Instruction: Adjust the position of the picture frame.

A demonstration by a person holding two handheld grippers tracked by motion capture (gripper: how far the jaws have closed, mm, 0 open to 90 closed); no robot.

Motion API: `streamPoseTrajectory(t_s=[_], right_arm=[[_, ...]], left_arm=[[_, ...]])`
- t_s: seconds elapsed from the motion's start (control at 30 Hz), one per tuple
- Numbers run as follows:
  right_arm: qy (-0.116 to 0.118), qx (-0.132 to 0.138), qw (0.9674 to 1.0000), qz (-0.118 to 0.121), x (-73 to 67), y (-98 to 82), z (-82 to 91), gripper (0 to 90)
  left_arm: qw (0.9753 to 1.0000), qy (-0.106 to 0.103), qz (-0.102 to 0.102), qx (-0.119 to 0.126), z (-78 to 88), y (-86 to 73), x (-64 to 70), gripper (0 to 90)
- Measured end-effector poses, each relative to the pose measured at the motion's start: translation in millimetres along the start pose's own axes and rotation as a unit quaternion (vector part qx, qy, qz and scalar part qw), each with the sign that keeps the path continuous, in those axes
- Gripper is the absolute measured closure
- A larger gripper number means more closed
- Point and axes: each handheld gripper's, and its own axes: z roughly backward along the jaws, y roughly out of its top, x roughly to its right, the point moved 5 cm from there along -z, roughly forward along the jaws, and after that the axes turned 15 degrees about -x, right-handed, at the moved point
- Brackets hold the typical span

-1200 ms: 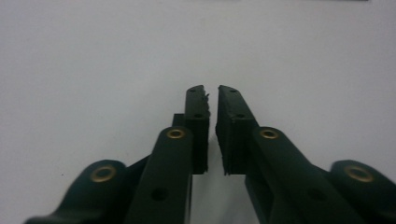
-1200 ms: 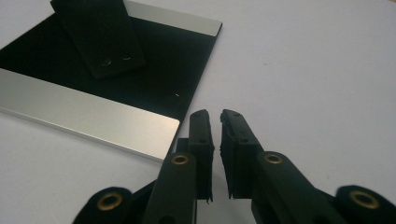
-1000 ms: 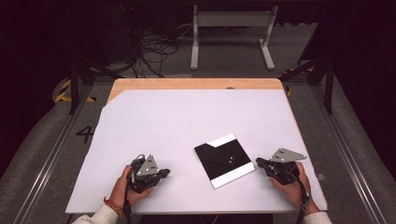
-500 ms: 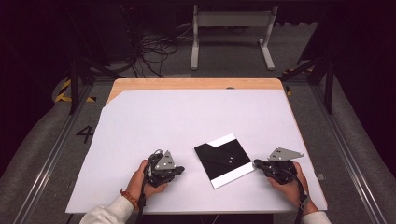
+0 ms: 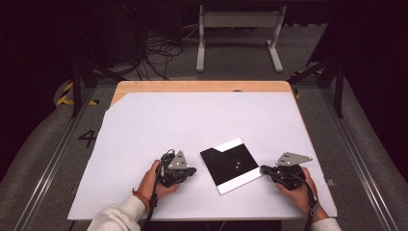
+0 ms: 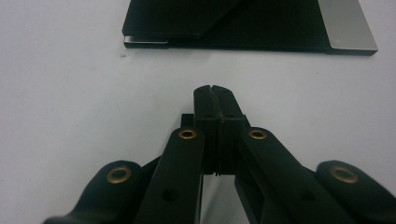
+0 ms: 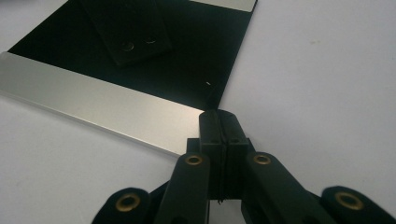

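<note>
Item: black plate with silver edge strips, flat on the white table, near the front edge, between my two grippers. Left gripper: my jaws pressed together, empty, pointing at the plate from just beside its left edge. Right gripper: my jaws pressed together, empty, tips at the plate's right corner.

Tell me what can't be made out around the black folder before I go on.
- Black folder, right gripper view: far end cut off by the top edge.
- Right gripper: whether its shut tips touch the folder's silver strip; the jaws cover the spot.
- High view: the two pale dots on the folder are too small.
</note>
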Motion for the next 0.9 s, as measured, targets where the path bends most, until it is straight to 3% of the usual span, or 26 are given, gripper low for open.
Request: streamPoseTrajectory(t_s=[0.3, 0.9], right_arm=[[0.009, 0.0, 1.0, -0.001, -2.1, 0.0, -0.5, 90.0], [0.029, -0.004, 0.9992, 0.026, -17.2, 2.1, -1.8, 90.0]], left_arm=[[1.0, -0.001, -0.001, 0.001, -0.5, 0.4, 0.0, 89.4], [0.9999, -0.007, -0.007, 0.002, -1.5, 1.7, 3.1, 88.4]])
